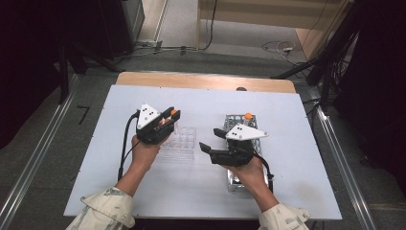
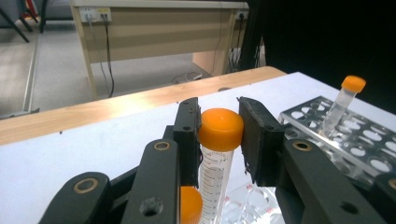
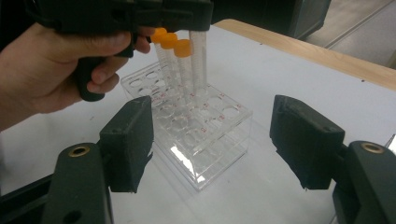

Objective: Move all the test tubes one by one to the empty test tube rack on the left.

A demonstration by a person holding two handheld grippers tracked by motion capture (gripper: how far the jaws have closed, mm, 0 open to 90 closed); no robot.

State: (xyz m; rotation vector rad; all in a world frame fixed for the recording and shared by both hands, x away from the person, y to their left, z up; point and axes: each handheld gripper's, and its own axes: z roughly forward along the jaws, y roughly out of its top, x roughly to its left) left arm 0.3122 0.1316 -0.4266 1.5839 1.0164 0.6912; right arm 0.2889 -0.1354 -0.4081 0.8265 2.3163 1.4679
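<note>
From the high view, the left tool (image 1: 168,116) hides most of the clear plastic orange-capped tube (image 1: 174,113) over the clear square-grid rack (image 1: 184,143). Left gripper view: jaws clamped on the tube's cap. Right gripper view: right tool (image 3: 212,142) apart, empty; tube bottoms blurred by rack glare.

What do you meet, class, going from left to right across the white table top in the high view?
Left gripper shut on an orange-capped clear plastic tube → clear plastic tube rack → open right gripper → metal perforated rack with one orange-capped tube standing at its far end.
</note>
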